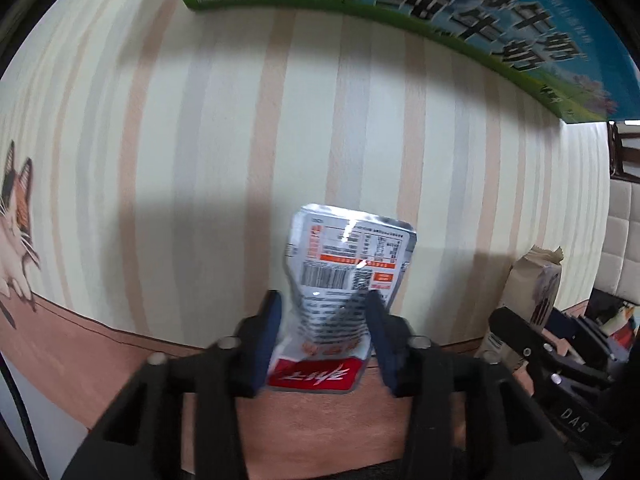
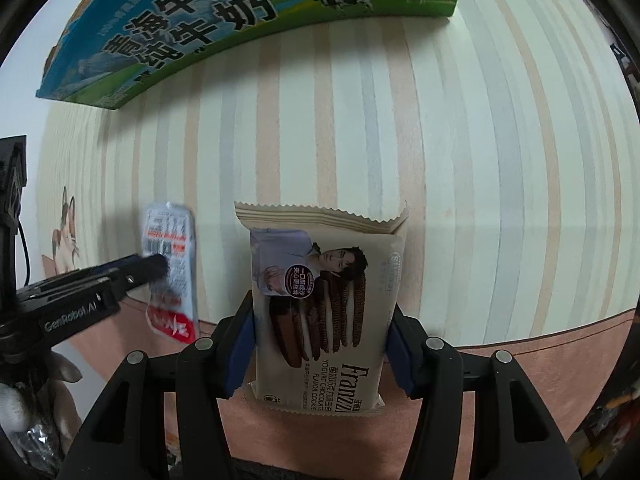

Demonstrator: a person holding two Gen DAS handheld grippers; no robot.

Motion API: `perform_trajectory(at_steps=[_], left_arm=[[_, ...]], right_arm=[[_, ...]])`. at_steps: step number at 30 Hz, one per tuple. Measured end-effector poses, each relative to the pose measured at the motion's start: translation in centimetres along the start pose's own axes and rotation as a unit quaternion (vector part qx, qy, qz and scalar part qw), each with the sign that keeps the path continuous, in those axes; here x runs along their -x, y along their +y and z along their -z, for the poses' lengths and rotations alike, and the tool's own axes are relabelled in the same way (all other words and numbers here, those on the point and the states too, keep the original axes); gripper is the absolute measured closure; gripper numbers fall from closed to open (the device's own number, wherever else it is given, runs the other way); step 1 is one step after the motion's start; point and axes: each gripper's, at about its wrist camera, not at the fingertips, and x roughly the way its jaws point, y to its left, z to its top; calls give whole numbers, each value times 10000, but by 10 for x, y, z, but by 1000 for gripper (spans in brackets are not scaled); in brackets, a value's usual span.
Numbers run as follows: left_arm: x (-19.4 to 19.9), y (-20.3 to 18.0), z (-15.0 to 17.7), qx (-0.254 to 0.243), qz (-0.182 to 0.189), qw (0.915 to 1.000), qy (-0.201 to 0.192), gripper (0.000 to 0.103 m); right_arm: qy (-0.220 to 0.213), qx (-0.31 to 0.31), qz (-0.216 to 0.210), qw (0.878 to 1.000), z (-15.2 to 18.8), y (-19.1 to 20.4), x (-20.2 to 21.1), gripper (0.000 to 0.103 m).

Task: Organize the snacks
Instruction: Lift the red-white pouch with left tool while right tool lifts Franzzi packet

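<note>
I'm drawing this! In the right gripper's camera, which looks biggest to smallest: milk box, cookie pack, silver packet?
1. milk box, partly cut off by the picture edge
2. cookie pack, though nearest the camera
3. silver packet

Left gripper point(image 1: 322, 312) is pinching a silver pouch point(image 1: 344, 264), angled downward. Right gripper point(image 2: 322, 332) is clamping a cookie pack point(image 2: 324, 304), pointing steeply down, just right of the pouch.

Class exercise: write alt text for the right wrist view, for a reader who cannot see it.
The right gripper clamps a beige cookie packet above a striped tablecloth. At left, the left gripper holds a silver snack pouch; a milk carton box lies beyond.
</note>
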Motion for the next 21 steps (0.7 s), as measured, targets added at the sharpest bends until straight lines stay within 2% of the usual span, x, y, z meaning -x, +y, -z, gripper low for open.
perform_trajectory(at_steps=[2, 4, 5, 6, 7, 8, 9, 10, 12, 16, 21], left_arm=[[-6, -11, 3, -144, -138, 9998, -78, 54], [-11, -28, 10, -511, -380, 9979, -103, 41], [-15, -36, 15, -740, -564, 9956, -97, 36], [-24, -47, 20, -1068, -931, 9899, -25, 25], [-26, -51, 23, -1006, -1173, 9878, -176, 22], [-25, -50, 27, -910, -1118, 9892, -254, 24], [-25, -47, 28, -792, -968, 9918, -257, 33], [-21, -43, 34, -739, -941, 9922, -338, 50], [-14, -43, 40, -835, -982, 9908, -422, 63], [-11, -34, 46, -652, -782, 9937, -460, 67], [2, 3, 39, -487, -543, 9966, -391, 72]], right_arm=[[7, -71, -32, 10000, 12, -5, -4, 43], [-15, -113, -24, 9999, 27, -8, -11, 43], [-27, -127, -22, 9999, 27, -10, -10, 42], [-45, -151, -16, 9999, 29, -10, -11, 42], [-69, -171, -20, 9998, 31, -12, -9, 42], [-91, -180, -11, 9998, 34, -15, -7, 42], [-107, -184, 0, 9998, 35, -20, -3, 42], [-126, -194, 1, 9997, 36, -25, 2, 42], [-152, -224, -16, 9996, 37, -28, 4, 42], [-194, -250, -35, 9995, 40, -26, 5, 42], [-279, -236, -82, 9993, 42, -27, 13, 42]])
